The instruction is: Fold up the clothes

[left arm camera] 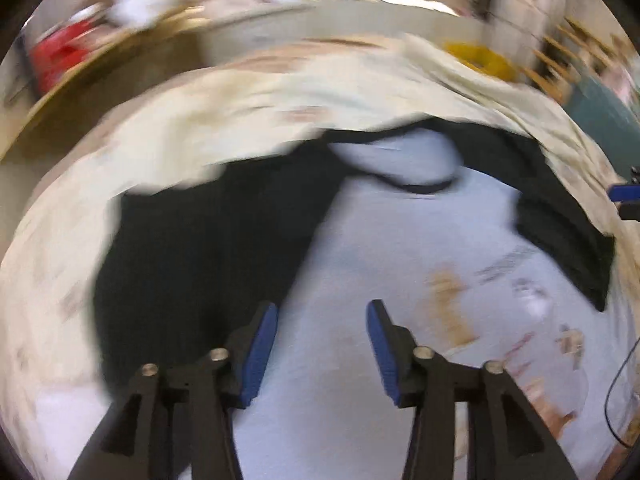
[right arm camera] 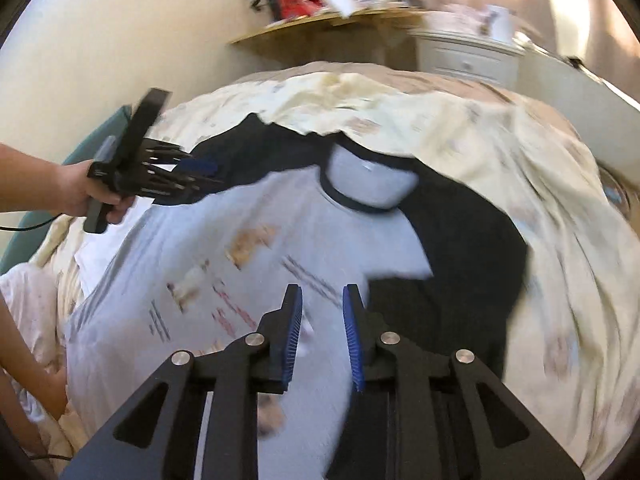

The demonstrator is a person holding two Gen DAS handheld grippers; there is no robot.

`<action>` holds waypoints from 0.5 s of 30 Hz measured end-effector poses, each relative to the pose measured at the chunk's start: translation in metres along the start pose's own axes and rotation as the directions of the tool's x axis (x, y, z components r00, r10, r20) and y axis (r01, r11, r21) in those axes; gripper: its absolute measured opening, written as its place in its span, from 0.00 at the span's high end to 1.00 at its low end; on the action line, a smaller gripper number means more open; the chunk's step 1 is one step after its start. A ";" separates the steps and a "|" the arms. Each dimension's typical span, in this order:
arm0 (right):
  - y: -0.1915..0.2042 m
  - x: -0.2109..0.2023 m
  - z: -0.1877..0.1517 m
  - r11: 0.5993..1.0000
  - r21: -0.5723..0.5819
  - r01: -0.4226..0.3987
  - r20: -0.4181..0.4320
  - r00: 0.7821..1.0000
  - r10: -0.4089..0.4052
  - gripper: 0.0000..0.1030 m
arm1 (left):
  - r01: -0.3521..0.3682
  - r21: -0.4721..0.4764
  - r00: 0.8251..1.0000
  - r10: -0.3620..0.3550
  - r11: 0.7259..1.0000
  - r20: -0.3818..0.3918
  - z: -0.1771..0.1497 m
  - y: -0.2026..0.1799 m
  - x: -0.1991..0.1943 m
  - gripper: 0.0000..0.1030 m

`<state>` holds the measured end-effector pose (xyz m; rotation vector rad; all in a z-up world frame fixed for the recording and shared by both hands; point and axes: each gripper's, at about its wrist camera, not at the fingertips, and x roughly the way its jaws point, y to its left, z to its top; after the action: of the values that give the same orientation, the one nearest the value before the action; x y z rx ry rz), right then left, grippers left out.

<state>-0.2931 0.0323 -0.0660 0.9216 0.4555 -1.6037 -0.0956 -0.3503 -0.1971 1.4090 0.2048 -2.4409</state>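
Left gripper (left arm camera: 322, 316) jaws apart w/ nothing between, grey tee (left arm camera: 400, 240) below, right gripper (right arm camera: 322, 300) same.

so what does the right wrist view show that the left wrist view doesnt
Only the right wrist view shows the person's hand holding the left gripper from outside, a white drawer unit, and the right gripper, open over the shirt.

Only the left wrist view shows a yellow object beyond the bed, and the left gripper's open fingers up close, nothing between them.

Both show the grey T-shirt with black sleeves spread on the cream bedding, and red clutter on a wooden shelf.
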 end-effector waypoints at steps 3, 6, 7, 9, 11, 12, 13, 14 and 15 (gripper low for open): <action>0.027 0.009 0.019 1.000 0.000 -0.031 -0.023 0.999 0.031 0.77 | -0.080 -0.221 0.995 0.093 0.972 0.045 -0.032 0.102 -0.010 0.45; 0.051 0.018 0.030 0.998 0.000 -0.063 -0.067 0.996 0.063 0.77 | -0.078 -0.439 0.990 0.121 0.895 0.071 -0.055 0.176 -0.006 0.44; 0.059 0.022 0.032 0.998 -0.013 -0.062 -0.090 0.994 0.061 0.77 | -0.057 -0.472 0.993 0.096 0.880 0.061 -0.058 0.191 0.004 0.44; 0.073 0.027 0.036 0.998 -0.050 -0.038 -0.137 0.990 0.031 0.77 | -0.026 -0.495 0.998 0.053 0.869 0.041 -0.062 0.210 0.025 0.44; 0.082 0.031 0.040 0.998 -0.063 -0.015 -0.165 0.986 0.005 0.77 | 0.048 -0.485 0.999 -0.036 0.873 0.034 -0.060 0.215 0.048 0.44; 0.083 0.030 0.039 0.999 -0.047 -0.006 -0.174 0.985 -0.002 0.77 | 0.069 -0.485 0.998 -0.062 0.872 0.031 -0.059 0.214 0.054 0.45; 0.083 0.032 0.040 1.000 -0.018 0.002 -0.180 0.984 -0.005 0.77 | 0.079 -0.486 0.996 -0.083 0.870 0.014 -0.056 0.212 0.063 0.44; 0.084 0.032 0.038 1.000 0.017 0.011 -0.184 0.983 -0.007 0.77 | 0.068 -0.486 0.996 -0.084 0.871 -0.011 -0.052 0.209 0.071 0.45; 0.085 0.031 0.033 0.998 0.055 0.013 -0.190 0.982 -0.003 0.77 | 0.072 -0.481 0.996 -0.086 0.874 -0.006 -0.049 0.208 0.071 0.70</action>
<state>-0.2230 -0.0329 -0.0528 1.1229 0.5494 -1.5487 -0.0186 -0.5463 -0.2764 1.2225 0.8298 -2.2121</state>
